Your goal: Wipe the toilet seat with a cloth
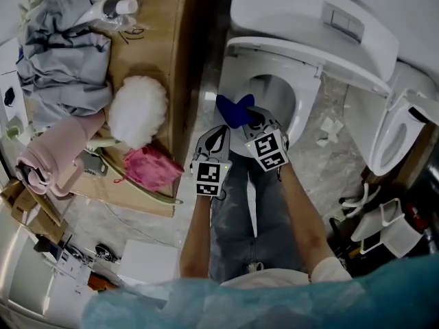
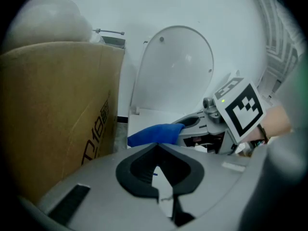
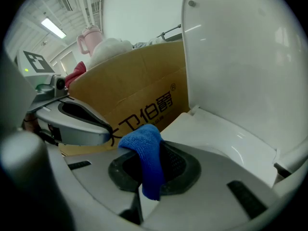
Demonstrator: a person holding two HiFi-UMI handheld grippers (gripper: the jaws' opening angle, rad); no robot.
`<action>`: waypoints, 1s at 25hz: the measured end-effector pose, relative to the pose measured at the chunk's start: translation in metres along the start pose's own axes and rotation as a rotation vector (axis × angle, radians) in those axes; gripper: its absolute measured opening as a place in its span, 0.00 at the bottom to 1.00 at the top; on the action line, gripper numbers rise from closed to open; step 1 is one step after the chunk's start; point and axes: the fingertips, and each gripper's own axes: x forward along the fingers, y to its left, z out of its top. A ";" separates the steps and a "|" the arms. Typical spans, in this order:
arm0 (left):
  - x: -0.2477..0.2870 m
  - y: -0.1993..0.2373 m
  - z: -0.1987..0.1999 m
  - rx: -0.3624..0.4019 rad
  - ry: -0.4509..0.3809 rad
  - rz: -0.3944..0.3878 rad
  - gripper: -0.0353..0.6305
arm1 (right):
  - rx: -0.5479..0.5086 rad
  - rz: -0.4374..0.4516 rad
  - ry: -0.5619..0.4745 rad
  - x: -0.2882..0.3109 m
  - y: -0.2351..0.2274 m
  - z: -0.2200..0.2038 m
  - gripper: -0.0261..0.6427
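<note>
Currently the right gripper [image 1: 252,118] is clamped on the blue cloth [image 1: 235,110]. Right gripper view shows the jaws pinched on a fold, one end bunched above the pads, the other end hanging below them. Cloth sits over the near-left part of the toilet seat [image 1: 310,94], at the bowl edge; can't tell whether it touches the seat. Left gripper [image 1: 218,137] is just beside the right one, on the box side, with its jaws drawn together to a thin slit and nothing in them. Lid [image 2: 174,71] is raised upright. Cardboard box [image 1: 154,53] stands just left of the toilet, with a white fluffy ball [image 1: 139,110] and grey clothes [image 1: 62,60] on top. Person's forearms and jeans show below both grippers in head view
</note>
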 end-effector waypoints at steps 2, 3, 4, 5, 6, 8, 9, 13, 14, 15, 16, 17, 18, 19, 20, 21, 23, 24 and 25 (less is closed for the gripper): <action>0.004 0.003 0.000 -0.004 0.002 -0.003 0.07 | -0.003 0.001 0.007 0.008 -0.002 0.000 0.07; 0.006 0.004 -0.001 -0.006 0.004 -0.004 0.07 | -0.004 0.002 0.010 0.012 -0.003 0.000 0.07; 0.008 0.005 -0.001 -0.007 0.006 -0.004 0.07 | -0.005 0.004 0.013 0.015 -0.004 0.001 0.07; 0.010 0.006 -0.002 -0.009 0.008 -0.005 0.07 | -0.006 0.005 0.017 0.019 -0.005 0.001 0.07; 0.011 0.008 -0.002 -0.009 0.010 -0.005 0.07 | -0.008 0.006 0.020 0.023 -0.006 0.001 0.07; 0.015 0.010 -0.003 -0.013 0.013 -0.004 0.07 | -0.011 0.009 0.025 0.030 -0.007 0.001 0.07; 0.016 0.012 -0.003 -0.015 0.014 -0.003 0.07 | -0.013 0.009 0.028 0.034 -0.008 0.001 0.07; 0.022 0.018 -0.006 -0.026 0.017 0.001 0.07 | -0.040 -0.004 0.049 0.048 -0.012 0.002 0.07; 0.023 0.019 -0.006 -0.028 0.018 0.002 0.07 | -0.043 -0.006 0.054 0.051 -0.012 0.002 0.07; 0.024 0.021 -0.007 -0.029 0.020 0.002 0.07 | -0.044 -0.006 0.057 0.054 -0.012 0.002 0.07; 0.025 0.022 -0.008 -0.029 0.021 0.002 0.07 | -0.044 -0.005 0.059 0.058 -0.012 0.002 0.07; 0.027 0.022 -0.008 -0.029 0.023 0.001 0.07 | -0.046 -0.005 0.060 0.062 -0.012 0.002 0.07; 0.028 0.023 -0.009 -0.030 0.024 0.001 0.07 | -0.048 -0.004 0.062 0.066 -0.012 0.002 0.07; 0.029 0.024 -0.010 -0.032 0.025 0.000 0.07 | -0.052 -0.004 0.065 0.070 -0.012 0.001 0.07; 0.029 0.025 -0.010 -0.034 0.027 0.000 0.07 | -0.056 -0.004 0.068 0.075 -0.012 0.001 0.07; 0.030 0.026 -0.011 -0.036 0.029 0.000 0.07 | -0.058 -0.002 0.071 0.079 -0.012 0.000 0.07; 0.030 0.027 -0.011 -0.039 0.032 0.000 0.07 | -0.058 0.001 0.071 0.086 -0.013 0.000 0.07; 0.030 0.027 -0.011 -0.038 0.034 0.000 0.07 | -0.056 0.001 0.069 0.088 -0.013 0.000 0.07; 0.030 0.028 -0.011 -0.038 0.035 -0.001 0.07 | -0.055 0.001 0.067 0.090 -0.014 0.001 0.07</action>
